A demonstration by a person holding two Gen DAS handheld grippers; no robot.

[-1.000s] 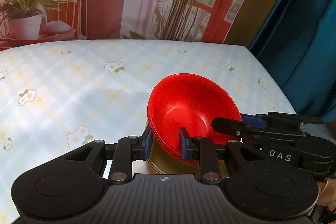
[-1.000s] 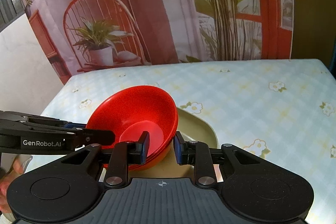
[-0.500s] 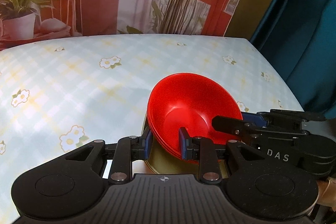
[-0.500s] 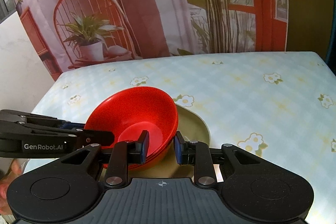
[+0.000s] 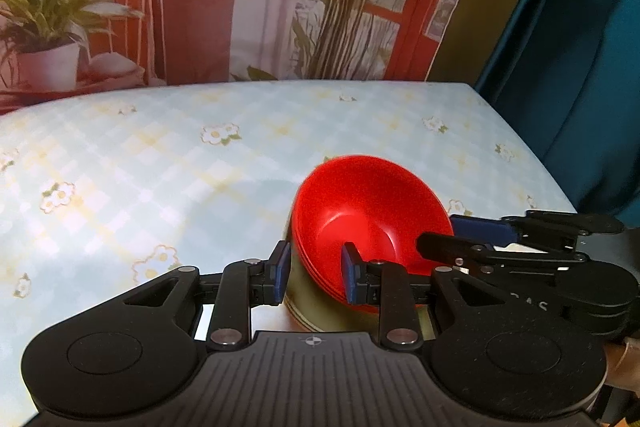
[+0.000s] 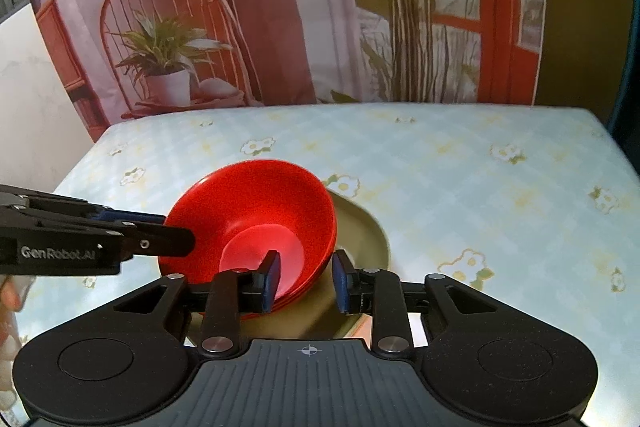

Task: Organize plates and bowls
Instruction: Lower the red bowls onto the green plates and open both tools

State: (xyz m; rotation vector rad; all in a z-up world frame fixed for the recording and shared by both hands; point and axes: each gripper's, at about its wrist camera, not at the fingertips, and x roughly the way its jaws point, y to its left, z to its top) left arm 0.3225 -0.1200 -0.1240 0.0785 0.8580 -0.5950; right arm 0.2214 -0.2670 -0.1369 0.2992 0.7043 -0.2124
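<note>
On the flowered table, the left wrist view shows the left tongs pinching the near rim of stacked red bowls on an olive plate, while the right wrist view shows the right tongs opening, straddling the bowls' opposite rim.

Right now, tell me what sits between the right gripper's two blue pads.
In the right wrist view, the near rim of the stacked red bowls sits between the opening jaws of the right gripper, above the olive plate.
</note>
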